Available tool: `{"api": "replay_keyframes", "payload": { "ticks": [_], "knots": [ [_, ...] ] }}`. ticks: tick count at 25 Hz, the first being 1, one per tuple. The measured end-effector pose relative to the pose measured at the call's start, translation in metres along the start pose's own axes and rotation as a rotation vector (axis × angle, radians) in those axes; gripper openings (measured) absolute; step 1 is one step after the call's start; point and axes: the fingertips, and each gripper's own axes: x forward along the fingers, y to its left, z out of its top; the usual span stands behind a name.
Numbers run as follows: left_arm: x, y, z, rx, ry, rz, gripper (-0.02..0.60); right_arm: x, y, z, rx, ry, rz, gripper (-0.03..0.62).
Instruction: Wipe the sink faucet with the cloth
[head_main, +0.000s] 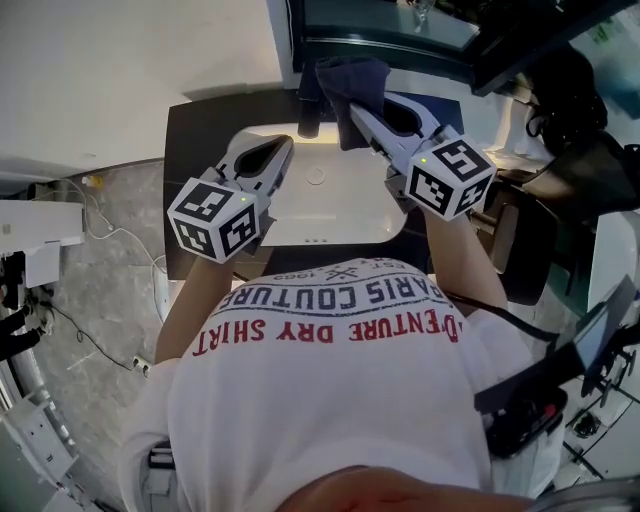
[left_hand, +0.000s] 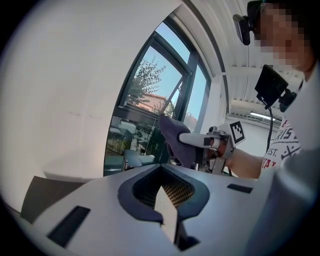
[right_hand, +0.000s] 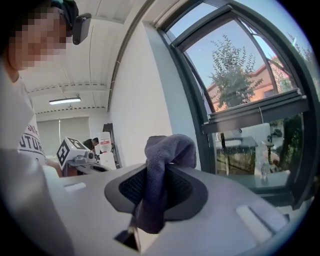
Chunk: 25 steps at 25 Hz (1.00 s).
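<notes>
**Head view: cloth up at the faucet, over a white sink**

A white sink (head_main: 345, 225) sits in a dark countertop (head_main: 190, 140), which runs back to a dark-framed window (head_main: 400, 35). The dark faucet (head_main: 308, 118) stands at the back rim of the basin. The right gripper (head_main: 358, 112) reaches in over the basin's back right, its fingers pinched tight on a dark blue cloth (head_main: 352, 82). The cloth bunches up above the tips and hangs just beside the faucet; whether the two touch cannot be told. The left gripper (head_main: 284, 148) is over the left side of the basin, short of the faucet, with its fingers closed together on nothing.

Left of the countertop is a plain white wall (head_main: 120, 60), and below it a mottled grey floor (head_main: 110, 250) with loose cables (head_main: 95, 335) trailing across. The right gripper view shows the cloth folded over between the jaws. Beyond it are the window, a tree (right_hand: 231, 70) against blue sky, and a white ceiling (right_hand: 100, 55) with a lit strip light (right_hand: 65, 100).
</notes>
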Motion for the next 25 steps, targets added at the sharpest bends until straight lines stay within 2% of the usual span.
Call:
{"api": "replay_keyframes", "payload": {
  "ticks": [6,16,19,25],
  "knots": [
    [0.002,0.021,-0.008,-0.022,0.022,0.006,0.002,0.05,-0.004,0.015,-0.086,0.011,0.035,0.077],
    [0.002,0.045,-0.022,-0.06,0.042,0.011,0.002,0.109,-0.02,-0.057,-0.083,0.207,0.031,0.077],
    [0.005,0.047,-0.024,-0.07,0.042,0.01,0.002,0.113,-0.019,-0.069,-0.11,0.248,0.023,0.077],
    [0.007,0.054,-0.029,-0.086,0.046,0.008,0.002,0.122,-0.024,-0.081,-0.067,0.283,0.017,0.077]
  ]
}}
